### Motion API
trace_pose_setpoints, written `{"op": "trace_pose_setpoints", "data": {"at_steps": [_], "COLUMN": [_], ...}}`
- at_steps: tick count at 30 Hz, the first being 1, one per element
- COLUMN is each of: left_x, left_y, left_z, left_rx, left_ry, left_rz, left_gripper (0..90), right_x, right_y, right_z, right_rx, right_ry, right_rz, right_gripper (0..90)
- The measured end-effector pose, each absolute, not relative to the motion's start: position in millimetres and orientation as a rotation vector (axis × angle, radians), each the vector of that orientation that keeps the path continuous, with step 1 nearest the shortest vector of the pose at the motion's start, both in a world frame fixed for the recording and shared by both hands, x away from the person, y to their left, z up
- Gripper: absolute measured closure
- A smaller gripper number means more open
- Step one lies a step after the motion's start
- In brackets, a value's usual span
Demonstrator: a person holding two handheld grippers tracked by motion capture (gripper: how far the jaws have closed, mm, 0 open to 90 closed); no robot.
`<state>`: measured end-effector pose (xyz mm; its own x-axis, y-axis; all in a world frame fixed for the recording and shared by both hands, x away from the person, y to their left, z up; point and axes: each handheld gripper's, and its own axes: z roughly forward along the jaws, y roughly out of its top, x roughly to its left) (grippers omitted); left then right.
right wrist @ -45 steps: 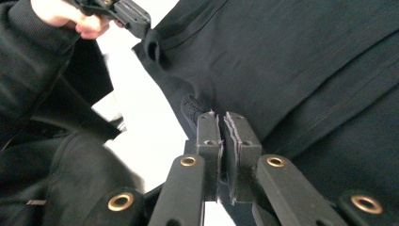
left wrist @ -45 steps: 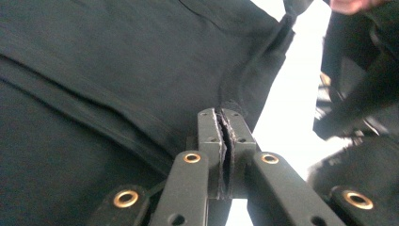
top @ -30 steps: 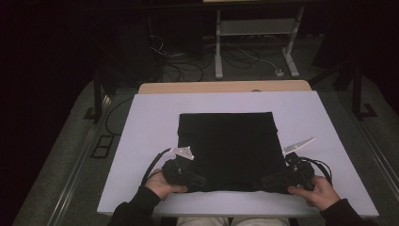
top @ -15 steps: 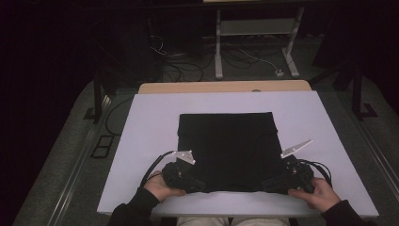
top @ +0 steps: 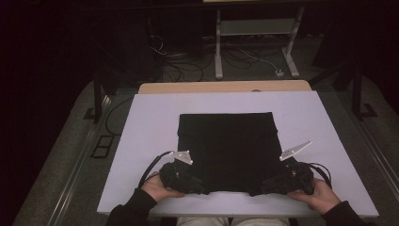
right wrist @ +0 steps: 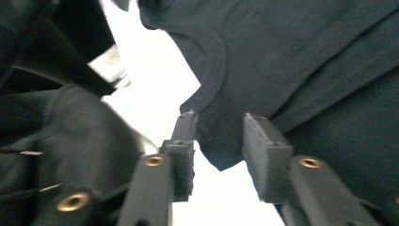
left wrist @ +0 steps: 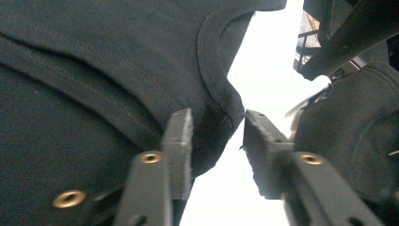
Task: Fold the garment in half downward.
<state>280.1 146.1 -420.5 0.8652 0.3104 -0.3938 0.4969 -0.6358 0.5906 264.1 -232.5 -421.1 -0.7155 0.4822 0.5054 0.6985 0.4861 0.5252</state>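
Black folded garment flat on white table, near hem apparently loose between 2 parted hand-held grippers' jaws.

A dim lab or workshop, bare white table, tangled floor cables and metal stand legs lay beyond the fingers.

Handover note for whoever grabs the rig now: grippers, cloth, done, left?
Left hand-held gripper: jaws just opened, near-left corner of the folded black garment between them, not pinched.
Right hand-held gripper: same at the near-right corner, just opened.
Garment lies flat as a square on the white board.
Done: a fold is laid and released.
Left: probably withdraw both grippers, then fold again if needed.
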Motion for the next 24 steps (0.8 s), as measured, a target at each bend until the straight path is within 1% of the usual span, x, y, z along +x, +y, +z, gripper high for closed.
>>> {"op": "trace_pose_setpoints", "data": {"at_steps": [2,5,7,8,10,12,13,14,15,16,20,24], "left_x": [279,277,275,276,276,278,278,279,280,280,284,285], "left_y": [146,145,144,144,144,146,146,147,149,152,167,184], "left_z": [-419,-414,-412,-411,-409,-408,-408,-407,-406,-405,-397,-394], "left_rx": [2.307,2.324,2.306,2.298,2.284,2.275,2.268,2.268,2.254,2.236,2.157,2.089], "left_ry": [0.567,0.535,0.543,0.544,0.550,0.554,0.566,0.571,0.579,0.597,0.661,0.728], "left_rz": [-0.323,-0.245,-0.282,-0.283,-0.278,-0.263,-0.252,-0.241,-0.223,-0.199,-0.113,-0.060], "left_gripper": [48.5,38.3,26.8,23.5,14.6,9.2,4.6,0.3,0.0,0.0,0.0,0.0], "right_x": [262,261,261,262,263,265,266,266,267,268,273,280], "right_y": [-233,-232,-232,-233,-232,-232,-232,-232,-232,-232,-233,-233], "right_z": [-418,-415,-412,-411,-409,-407,-406,-404,-403,-401,-394,-390], "right_rx": [-1.012,-1.025,-1.034,-1.040,-1.054,-1.059,-1.068,-1.070,-1.077,-1.084,-1.089,-1.095], "right_ry": [-2.483,-2.500,-2.496,-2.500,-2.509,-2.518,-2.521,-2.532,-2.549,-2.553,-2.565,-2.576], "right_rz": [-1.081,-1.110,-1.122,-1.133,-1.144,-1.152,-1.153,-1.159,-1.167,-1.169,-1.212,-1.233], "right_gripper": [53.6,44.5,37.4,35.1,26.4,13.9,12.2,8.6,1.8,0.0,0.0,0.0]}}
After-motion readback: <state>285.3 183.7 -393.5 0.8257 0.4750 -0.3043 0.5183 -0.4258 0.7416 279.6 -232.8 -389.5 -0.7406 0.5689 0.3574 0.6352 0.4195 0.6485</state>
